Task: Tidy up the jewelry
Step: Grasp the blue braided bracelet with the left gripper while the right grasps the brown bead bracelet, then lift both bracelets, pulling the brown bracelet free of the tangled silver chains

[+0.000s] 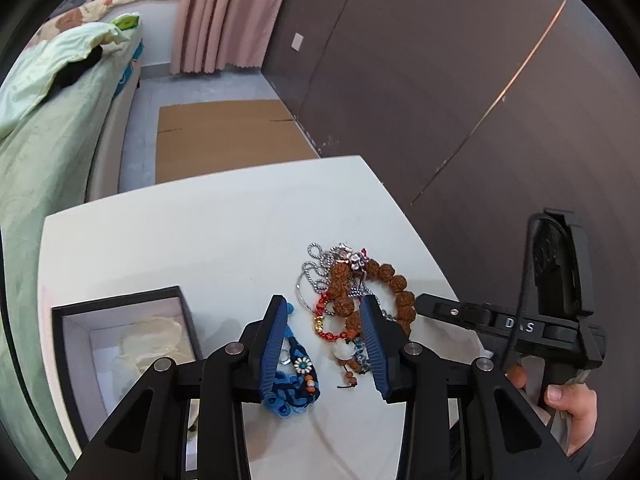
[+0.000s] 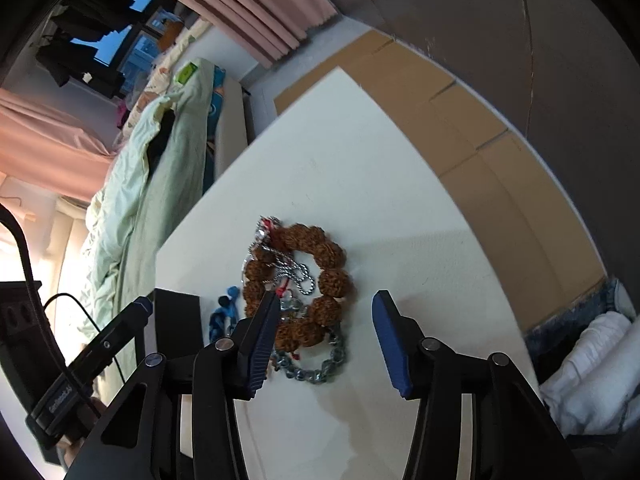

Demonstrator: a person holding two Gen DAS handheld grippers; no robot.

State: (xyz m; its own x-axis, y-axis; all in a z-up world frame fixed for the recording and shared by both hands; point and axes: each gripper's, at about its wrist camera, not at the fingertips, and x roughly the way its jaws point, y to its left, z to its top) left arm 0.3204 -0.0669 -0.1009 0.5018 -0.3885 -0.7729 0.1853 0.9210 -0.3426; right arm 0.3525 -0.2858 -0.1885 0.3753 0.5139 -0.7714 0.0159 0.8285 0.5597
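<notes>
Here, both grippers tilt down over the jewelry pile (image 1: 352,300) on the white table (image 1: 180,240).
Left gripper (image 1: 324,342) and right gripper (image 2: 326,338) stand partly spread, pinching nothing; black box (image 1: 120,308) sits left.

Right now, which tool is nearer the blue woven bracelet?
Left. The left tool straddles the blue woven bracelet; the right tool sits farther right over the brown bead bracelet.

A tangle of bracelets and chains (image 1: 352,292) lies centre frame on the surface (image 1: 208,240), an open box (image 1: 120,344) at lower left, flattened cardboard (image 1: 224,140) on the floor behind, a bed (image 1: 48,128) along the left edge.
</notes>
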